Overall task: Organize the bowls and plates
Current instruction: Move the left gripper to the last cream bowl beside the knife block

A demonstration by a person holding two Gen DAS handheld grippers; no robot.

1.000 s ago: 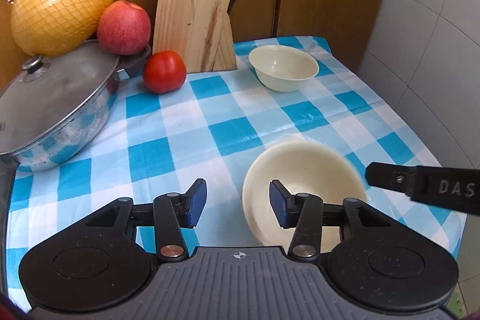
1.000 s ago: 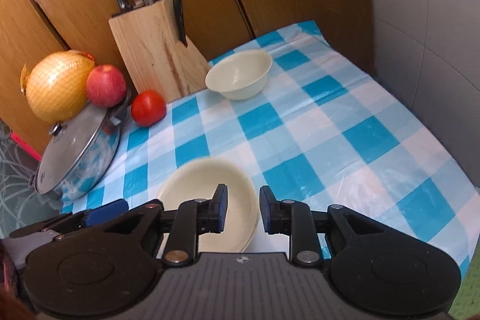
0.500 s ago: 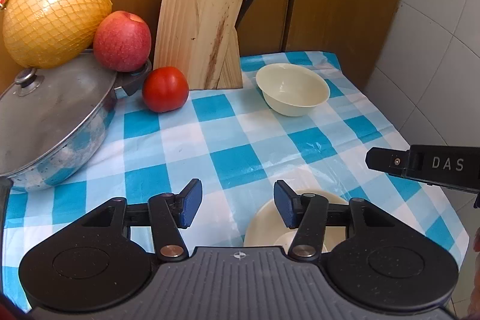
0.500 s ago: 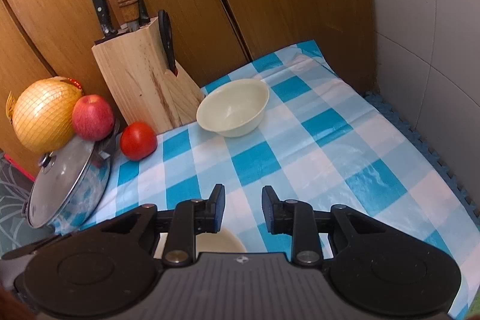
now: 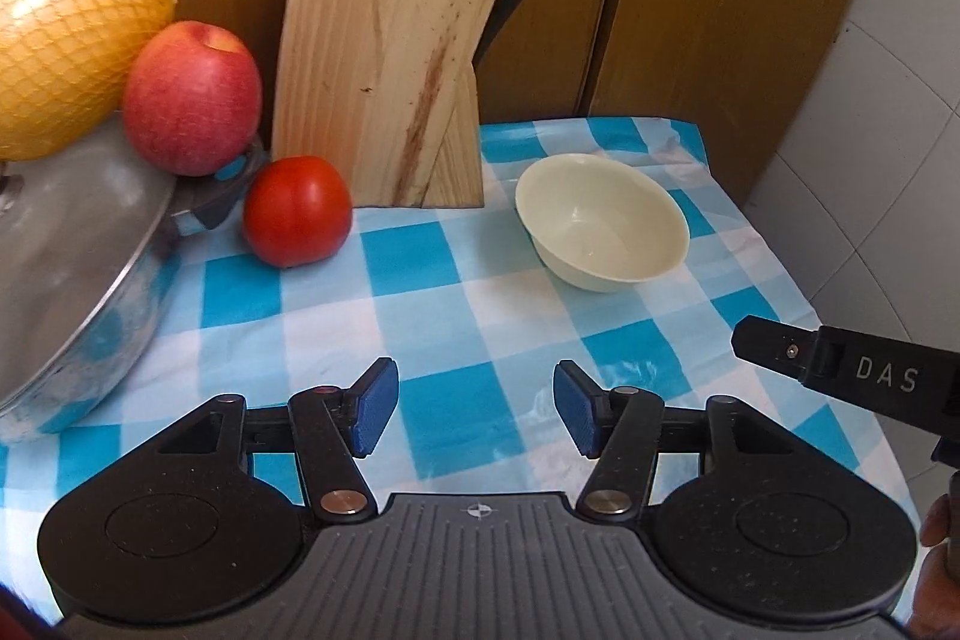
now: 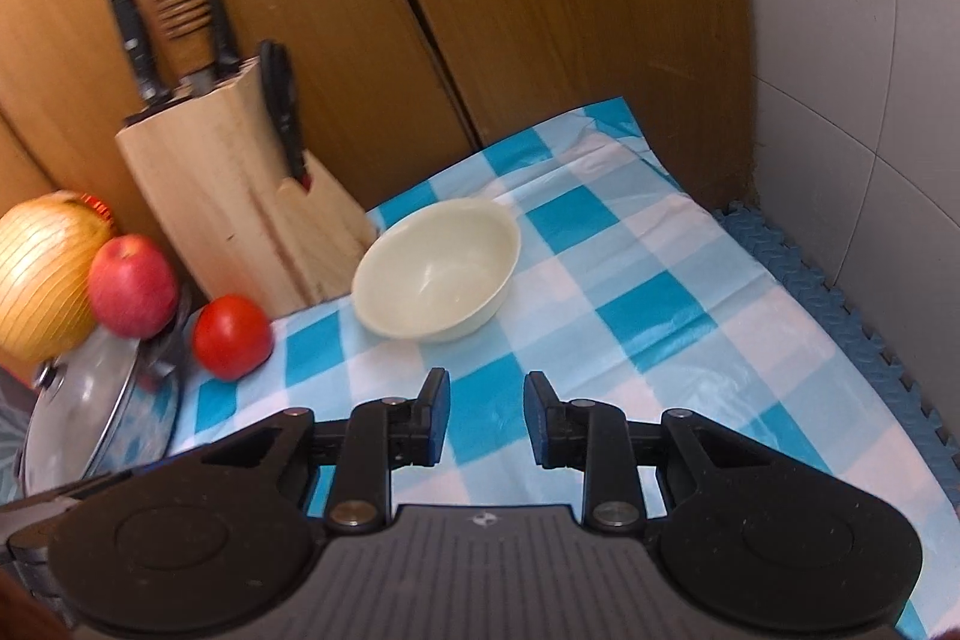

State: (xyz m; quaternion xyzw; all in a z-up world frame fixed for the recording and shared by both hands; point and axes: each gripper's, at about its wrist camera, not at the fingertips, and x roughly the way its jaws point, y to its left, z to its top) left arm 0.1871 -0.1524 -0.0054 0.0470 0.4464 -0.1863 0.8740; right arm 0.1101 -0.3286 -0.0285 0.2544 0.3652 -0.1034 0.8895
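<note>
Now, left claw: spread wide, holding nothing, hovering over bare tabletop.
Right claw: jaws parted more narrowly, also holding nothing.
Bowl: upright on the checked cloth at the far end, just right of the knife block, apart from both claws.
Bearing: ahead and slightly right of the left claw; ahead and slightly left of the right claw.
Axis: round, so no long axis; any rim point should do.
Nearer claw: likely the right, though not by much.
Nearby: tomato sits left of the block.
</note>
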